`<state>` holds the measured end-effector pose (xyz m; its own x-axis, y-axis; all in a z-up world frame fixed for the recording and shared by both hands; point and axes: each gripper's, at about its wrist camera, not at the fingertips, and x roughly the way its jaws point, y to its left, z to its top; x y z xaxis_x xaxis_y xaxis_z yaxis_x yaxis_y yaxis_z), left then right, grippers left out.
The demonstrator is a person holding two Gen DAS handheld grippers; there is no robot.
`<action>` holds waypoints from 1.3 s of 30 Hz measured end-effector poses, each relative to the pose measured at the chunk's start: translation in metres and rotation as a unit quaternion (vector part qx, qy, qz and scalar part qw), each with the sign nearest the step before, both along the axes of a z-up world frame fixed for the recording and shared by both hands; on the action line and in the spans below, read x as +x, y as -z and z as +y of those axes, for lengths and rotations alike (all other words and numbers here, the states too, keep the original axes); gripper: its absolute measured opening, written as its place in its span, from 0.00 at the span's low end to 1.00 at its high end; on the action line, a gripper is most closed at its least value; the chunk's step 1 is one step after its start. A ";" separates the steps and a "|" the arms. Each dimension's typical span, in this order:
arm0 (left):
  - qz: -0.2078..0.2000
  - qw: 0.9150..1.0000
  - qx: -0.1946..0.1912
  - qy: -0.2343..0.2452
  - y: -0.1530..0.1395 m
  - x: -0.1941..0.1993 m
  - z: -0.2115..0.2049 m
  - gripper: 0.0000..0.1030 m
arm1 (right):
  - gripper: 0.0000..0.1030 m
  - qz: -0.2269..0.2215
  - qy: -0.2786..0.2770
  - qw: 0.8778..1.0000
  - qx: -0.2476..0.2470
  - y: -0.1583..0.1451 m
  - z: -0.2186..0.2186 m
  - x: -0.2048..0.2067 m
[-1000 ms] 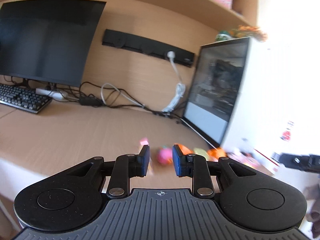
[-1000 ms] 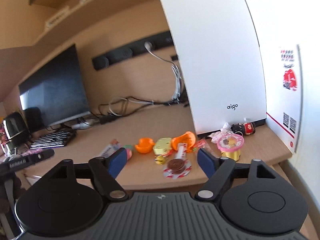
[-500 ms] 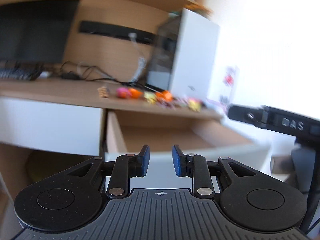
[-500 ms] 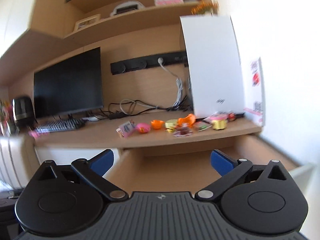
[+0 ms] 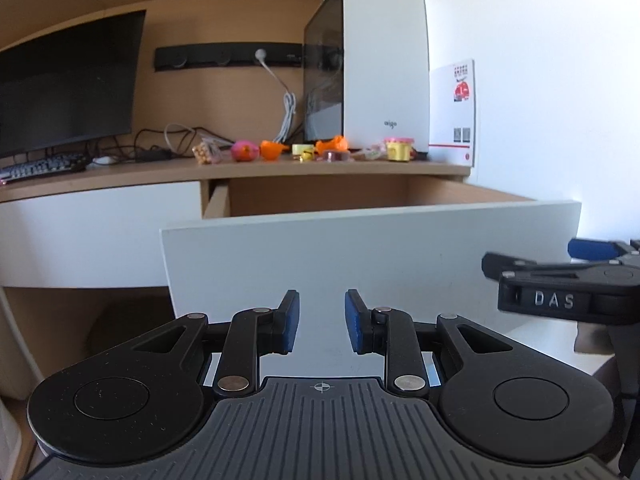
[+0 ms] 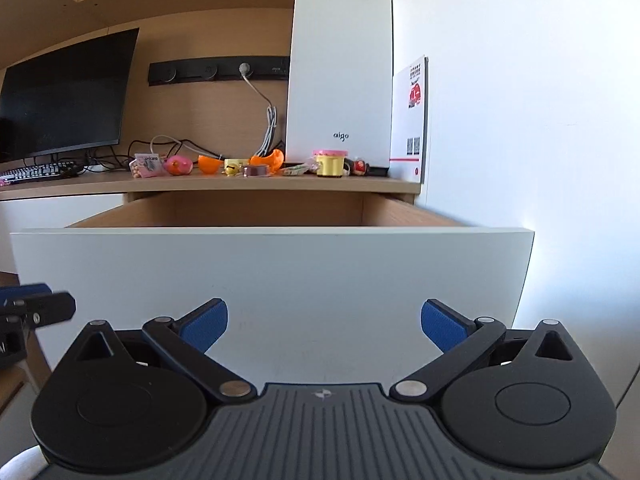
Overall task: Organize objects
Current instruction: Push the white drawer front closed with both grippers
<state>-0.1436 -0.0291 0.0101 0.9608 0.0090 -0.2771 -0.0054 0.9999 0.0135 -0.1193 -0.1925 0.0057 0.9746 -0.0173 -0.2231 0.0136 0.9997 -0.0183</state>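
Observation:
A row of small toys lies on the wooden desk (image 6: 260, 184) in front of a white PC case (image 6: 340, 72): a candy bag (image 6: 146, 165), a pink toy (image 6: 179, 164), an orange half shell (image 6: 209, 164), a yellow toy (image 6: 233, 167), an orange piece (image 6: 272, 160), a yellow pot with a pink lid (image 6: 330, 162). They also show in the left wrist view, with the pink toy (image 5: 244, 150) among them. An open drawer with a white front (image 6: 272, 280) stands below the desk. My left gripper (image 5: 322, 322) is open a little and empty, low before the drawer front. My right gripper (image 6: 324, 326) is wide open and empty.
A black monitor (image 6: 64, 92) and keyboard (image 6: 36, 172) are at the left of the desk, with cables (image 6: 172, 146) behind the toys. A white card (image 6: 410, 120) leans beside the case. A white wall is at the right. Shelves run above.
Both grippers have pulled back from the desk top and dropped low, below the drawer's rim. The drawer front now fills the near view. The jaws have not changed.

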 end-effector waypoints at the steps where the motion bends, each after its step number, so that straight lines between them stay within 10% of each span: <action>1: -0.001 1.000 0.003 -0.002 0.002 -0.001 -0.002 0.27 | 1.00 -0.008 0.002 1.000 0.000 0.000 -0.001 0.002; 20: -0.018 0.999 -0.011 -0.032 0.004 0.026 0.016 0.24 | 1.00 -0.013 0.002 0.999 0.045 0.006 -0.009 0.045; 39: -0.029 0.996 -0.007 -0.088 0.008 0.160 0.040 0.15 | 1.00 -0.001 -0.039 0.999 0.019 0.013 0.010 0.192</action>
<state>0.0162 0.0111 0.0017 0.9591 0.1749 -0.2224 -0.1809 0.9835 -0.0066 0.0729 -0.1821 -0.0075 0.9729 0.0674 -0.2210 -0.0646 0.9977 0.0200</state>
